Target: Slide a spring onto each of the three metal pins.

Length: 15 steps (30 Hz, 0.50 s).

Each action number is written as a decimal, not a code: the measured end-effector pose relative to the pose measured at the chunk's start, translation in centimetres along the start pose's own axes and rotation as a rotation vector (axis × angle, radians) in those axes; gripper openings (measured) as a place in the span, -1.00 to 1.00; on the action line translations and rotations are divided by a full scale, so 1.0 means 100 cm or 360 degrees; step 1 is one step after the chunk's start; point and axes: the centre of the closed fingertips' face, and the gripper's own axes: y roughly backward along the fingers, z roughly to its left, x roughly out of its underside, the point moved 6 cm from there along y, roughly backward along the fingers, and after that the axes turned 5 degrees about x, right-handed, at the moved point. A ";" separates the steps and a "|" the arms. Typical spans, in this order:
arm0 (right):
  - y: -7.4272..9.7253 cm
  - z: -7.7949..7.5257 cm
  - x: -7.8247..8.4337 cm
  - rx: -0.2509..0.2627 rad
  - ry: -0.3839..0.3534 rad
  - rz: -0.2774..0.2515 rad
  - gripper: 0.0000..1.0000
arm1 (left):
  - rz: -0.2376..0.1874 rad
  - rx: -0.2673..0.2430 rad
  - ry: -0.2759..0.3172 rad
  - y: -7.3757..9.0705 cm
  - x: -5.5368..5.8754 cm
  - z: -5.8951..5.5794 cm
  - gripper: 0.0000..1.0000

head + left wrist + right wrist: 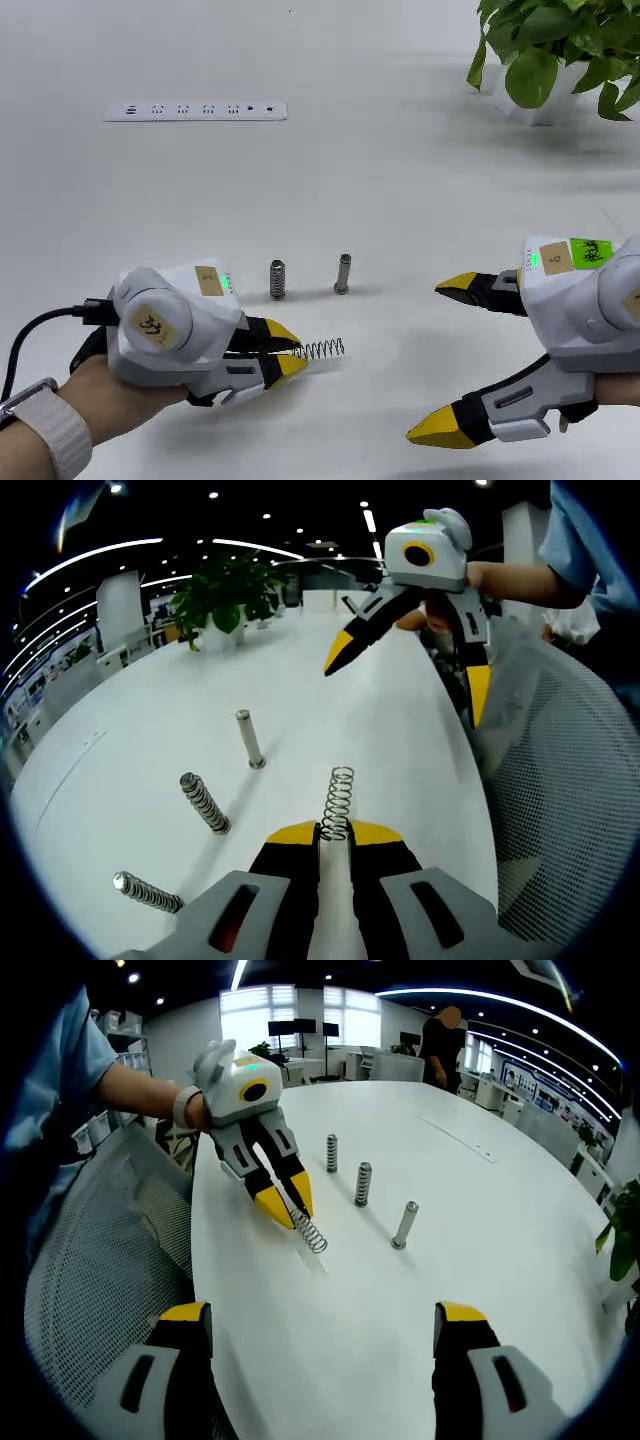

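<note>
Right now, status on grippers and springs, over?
Left gripper shut on spring. Right gripper open, empty. Two sprung pins, one bare pin. Nothing between spring and bare pin.

A white tabletop (400, 180) is shown. Upright on it, in a row, are set a bare pin (343, 273), just beside it a pin wrapped by a spring (277, 279), and a further spring-covered pin (147, 891). A white power strip (195, 111) is laid flat farther back, and a potted plant (550, 60) is placed at the far right.
</note>
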 end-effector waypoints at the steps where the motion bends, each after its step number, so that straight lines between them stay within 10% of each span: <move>1: -0.001 0.000 -0.001 -0.0006 0.0003 -0.0003 0.84 | -0.0003 -0.0001 0.0001 0.001 0.000 -0.001 -0.80; 15: -0.014 0.013 -0.024 -0.0125 0.0055 -0.0052 0.69 | -0.0103 -0.0072 0.0065 0.028 0.004 -0.018 -0.80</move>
